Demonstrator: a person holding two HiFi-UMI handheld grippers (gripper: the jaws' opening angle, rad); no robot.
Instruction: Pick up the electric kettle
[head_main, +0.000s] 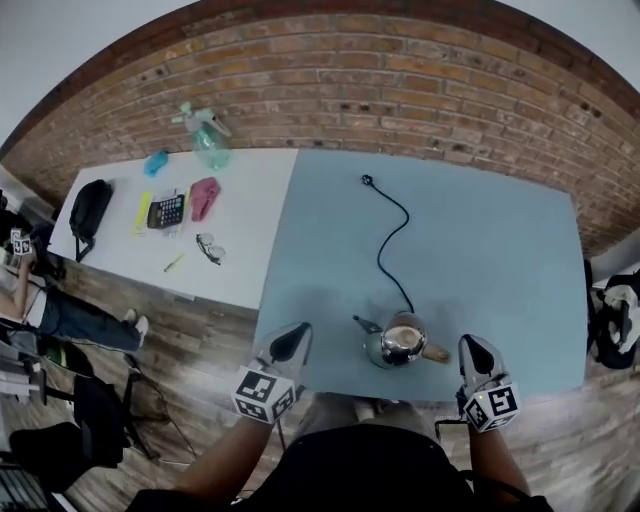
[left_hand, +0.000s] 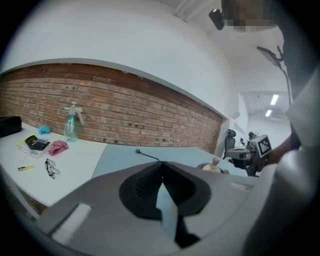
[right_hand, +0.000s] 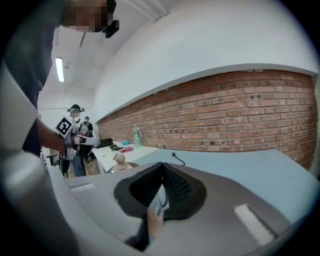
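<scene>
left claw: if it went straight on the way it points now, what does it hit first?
Probably the bare blue tabletop: the shut left claw tilts slightly down across it, aimed roughly toward the cord's plug. The kettle sits to the right of that line. Depth is hard to judge.

Left gripper (head_main: 296, 338): jaws closed tip to tip, nothing between; points forward, angled slightly inward. Marker cube (head_main: 265, 393) at its rear. Right gripper (head_main: 474, 350): jaws likewise together, empty, pointing forward. Grippers low before torso, well apart. Left forearm (head_main: 212, 472) and right forearm (head_main: 492, 462) bare, reaching forward.
</scene>
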